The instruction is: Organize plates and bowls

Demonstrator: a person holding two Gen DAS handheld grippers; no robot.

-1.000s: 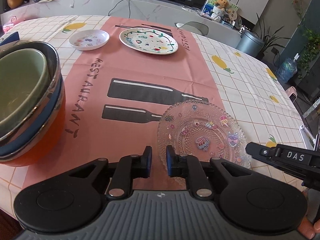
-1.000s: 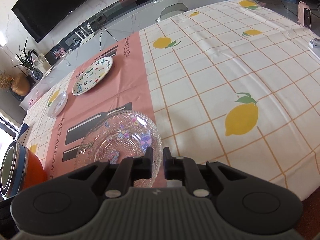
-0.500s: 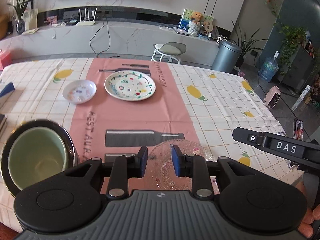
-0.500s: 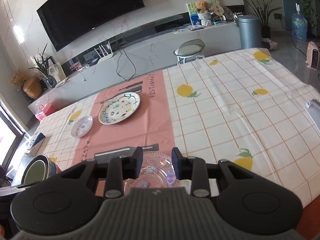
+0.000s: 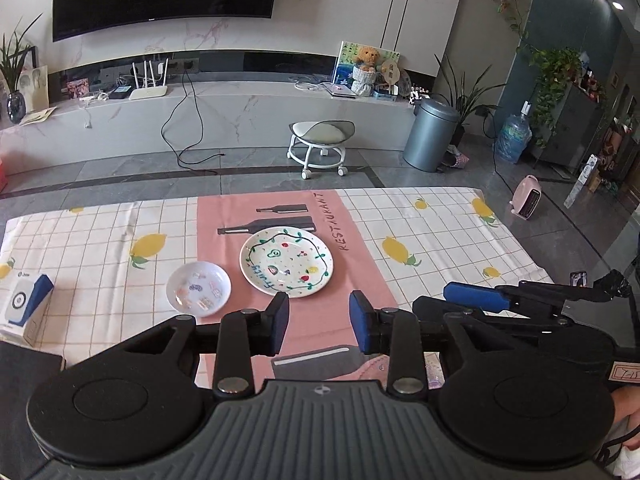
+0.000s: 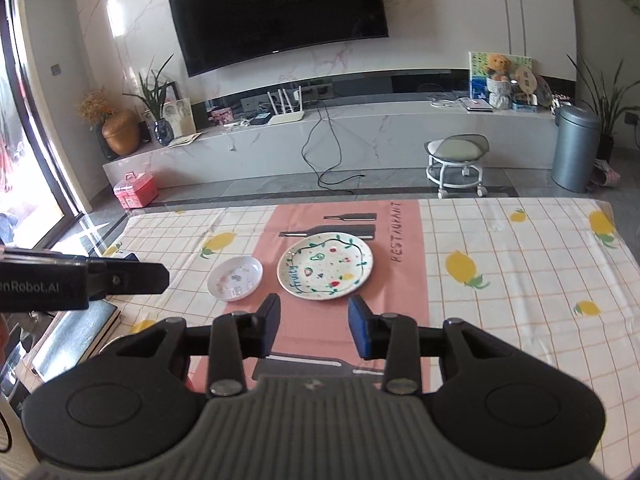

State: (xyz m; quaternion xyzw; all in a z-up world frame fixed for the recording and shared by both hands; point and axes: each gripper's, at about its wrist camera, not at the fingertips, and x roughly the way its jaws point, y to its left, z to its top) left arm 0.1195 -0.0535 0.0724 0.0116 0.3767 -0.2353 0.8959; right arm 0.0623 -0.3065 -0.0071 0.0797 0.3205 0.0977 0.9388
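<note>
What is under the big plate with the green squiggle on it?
The big plate sits on the pink strip of the tablecloth; its far rim covers printed bottle ends. Anything directly beneath is hidden.

A home living room: wall television (image 6: pixel 280 12), marble media console (image 6: pixel 360 136), houseplants (image 5: pixel 556 76).

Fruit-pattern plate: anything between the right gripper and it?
Nothing visible. In the right wrist view the right gripper is open and raised, and the fruit-pattern plate lies ahead of it with only bare pink tablecloth between. The small white dish sits to the plate's left, off that line.
</note>
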